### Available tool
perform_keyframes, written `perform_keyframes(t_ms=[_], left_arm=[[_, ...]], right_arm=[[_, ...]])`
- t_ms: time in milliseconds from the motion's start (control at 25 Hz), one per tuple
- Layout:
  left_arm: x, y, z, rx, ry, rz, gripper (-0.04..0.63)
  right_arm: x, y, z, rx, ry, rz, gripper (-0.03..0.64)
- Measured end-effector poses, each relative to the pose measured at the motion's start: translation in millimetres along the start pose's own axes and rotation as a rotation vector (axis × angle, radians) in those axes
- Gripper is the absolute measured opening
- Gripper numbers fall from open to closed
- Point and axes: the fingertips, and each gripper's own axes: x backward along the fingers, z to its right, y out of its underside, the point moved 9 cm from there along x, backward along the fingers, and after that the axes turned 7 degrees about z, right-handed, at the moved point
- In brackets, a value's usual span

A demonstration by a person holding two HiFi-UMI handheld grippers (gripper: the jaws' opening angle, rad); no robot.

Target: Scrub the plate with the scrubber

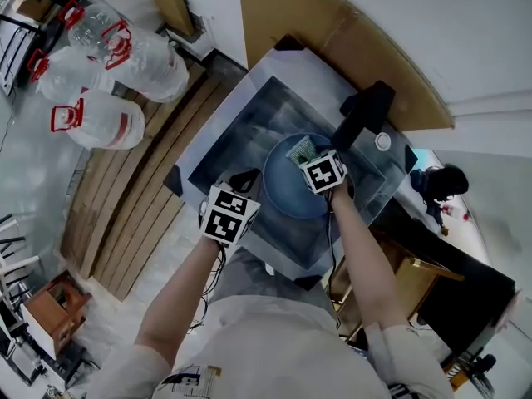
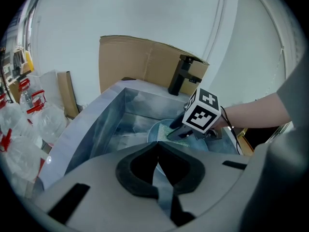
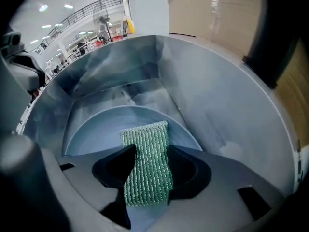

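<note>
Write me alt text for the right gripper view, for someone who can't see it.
A green ribbed scrubber is gripped in the right claw, over a round blue plate. The plate sits in a steel sink, with brown cardboard beyond its rim.

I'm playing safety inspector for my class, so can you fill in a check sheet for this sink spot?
Surface: steel sink, with the plate lying in its basin.
Job's things: blue plate in the sink; green scrubber over the plate.
Clutter: nothing seen in the sink.
Grippers: left hand-held gripper shut on the plate's rim; right hand-held gripper shut on the scrubber.
Cables: black cable along the right wrist.
Surroundings: black tap at the sink's back; cardboard behind the sink; water jugs on the floor.
</note>
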Motion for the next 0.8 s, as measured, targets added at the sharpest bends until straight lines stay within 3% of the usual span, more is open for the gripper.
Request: perform_keyframes(t_ms=[280,480,680,800], left_arm=[[-1.1,-1.3,4.3,-0.002,0.003,0.003,0.017],[-4.7,-3.9,5.7,0.001,0.007,-0.005,0.017],[-6.7,-5.3,10.3,-0.003,0.015,-0.012,0.017],[-6.1,-5.7,11.2,-0.008,0.011,-0.013,0.017]], right_arm=[[2.9,9.1,-82.7,0.228,-0.193,-0.044,0.235],[22.5,50.4,-98.8,0.393,-0.294,-0.139,0.233],[26.7,69.8,-79.4,0.524,-0.272,-0.292,0.235],[23.0,66.9,-53.5,0.505,-0.202,-0.338,0.235]])
